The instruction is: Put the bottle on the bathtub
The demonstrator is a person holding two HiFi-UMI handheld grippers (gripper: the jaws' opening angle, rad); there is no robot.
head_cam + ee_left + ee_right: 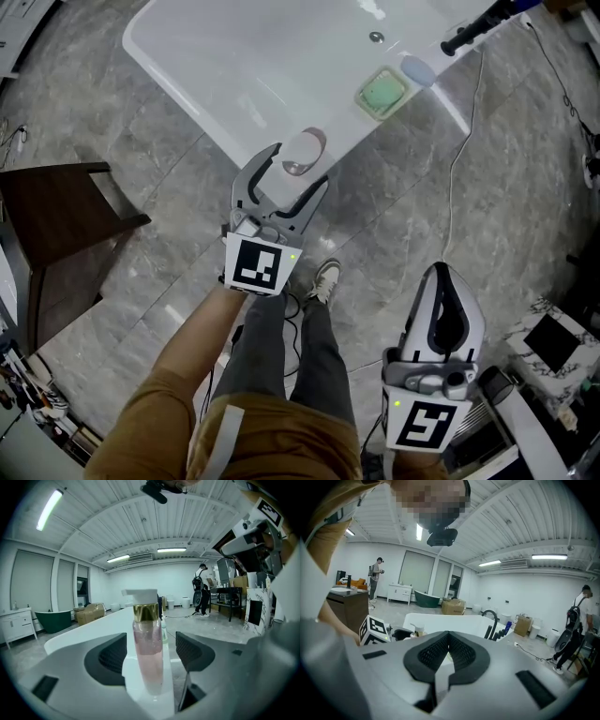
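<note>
A clear bottle (147, 648) of pink liquid, with a gold collar and a white pump, stands upright on the white bathtub's rim (93, 630). My left gripper (152, 654) is open, its jaws on either side of the bottle and apart from it. In the head view the bottle (302, 153) sits on the bathtub's near rim (225, 112), just past the open left gripper (298, 171). My right gripper (448, 281) hangs lower right over the floor, shut on nothing. In the right gripper view its jaws (447, 651) meet, with the bathtub (450, 620) beyond them.
A green soap dish (382, 92) and a blue item (417, 68) lie on the tub's right rim, near a black faucet (473, 31). A dark wooden table (56, 220) stands left. A cable (464, 141) runs over the floor. A person (201, 590) stands far off.
</note>
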